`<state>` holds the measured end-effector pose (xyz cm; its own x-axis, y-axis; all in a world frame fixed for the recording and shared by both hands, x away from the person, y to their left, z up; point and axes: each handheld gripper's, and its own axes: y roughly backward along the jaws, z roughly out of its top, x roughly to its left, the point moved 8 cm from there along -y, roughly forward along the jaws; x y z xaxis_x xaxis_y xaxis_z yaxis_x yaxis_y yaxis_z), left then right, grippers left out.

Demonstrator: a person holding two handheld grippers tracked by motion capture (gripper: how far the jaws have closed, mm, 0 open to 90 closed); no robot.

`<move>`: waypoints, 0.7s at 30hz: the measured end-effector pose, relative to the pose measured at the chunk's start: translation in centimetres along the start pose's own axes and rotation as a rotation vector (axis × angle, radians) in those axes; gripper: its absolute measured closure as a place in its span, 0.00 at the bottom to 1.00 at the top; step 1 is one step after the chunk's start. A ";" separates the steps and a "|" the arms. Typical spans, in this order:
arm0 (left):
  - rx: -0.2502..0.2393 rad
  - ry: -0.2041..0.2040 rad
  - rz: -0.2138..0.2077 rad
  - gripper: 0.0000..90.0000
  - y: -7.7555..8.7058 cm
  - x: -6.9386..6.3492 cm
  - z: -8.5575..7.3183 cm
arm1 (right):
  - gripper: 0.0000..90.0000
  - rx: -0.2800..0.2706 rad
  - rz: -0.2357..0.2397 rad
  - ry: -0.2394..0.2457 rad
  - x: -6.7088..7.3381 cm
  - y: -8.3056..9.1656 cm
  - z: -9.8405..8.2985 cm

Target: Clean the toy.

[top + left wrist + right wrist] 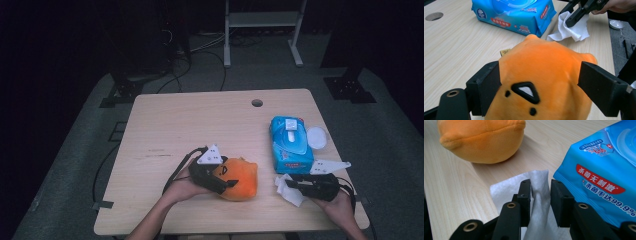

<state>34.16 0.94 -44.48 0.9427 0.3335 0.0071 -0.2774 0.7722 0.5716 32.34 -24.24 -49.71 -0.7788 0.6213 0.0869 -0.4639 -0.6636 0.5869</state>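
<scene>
An orange plush toy (243, 181) with a black-and-white face lies near the table's front edge. My left gripper (227, 180) is shut on it, one jaw pressing each side of the plush toy (544, 62). To its right a white wipe (291, 193) lies crumpled on the table beside a blue wet-wipe pack (290, 142). My right gripper (291, 184) rests low over the wipe. In the right gripper view a fold of the wipe (539, 185) stands between the parted jaws of the right gripper (541, 195), and the pads do not press it.
A small white round lid (316, 137) lies right of the pack, near the wooden table's (190, 120) right edge. A cable hole (257, 103) sits at the back. The table's left half and back are bare wood. Dark floor, cables and a metal stand lie beyond.
</scene>
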 end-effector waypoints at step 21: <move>-0.032 -0.014 -0.084 0.16 -0.9 1.3 1.2 | 0.60 -0.068 0.050 -0.026 0.5 0.3 0.8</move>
<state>35.90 0.06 -43.99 0.9654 0.2594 -0.0277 -0.2031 0.8138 0.5445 32.20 -23.79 -48.83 -0.7911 0.5963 0.1362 -0.4527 -0.7206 0.5252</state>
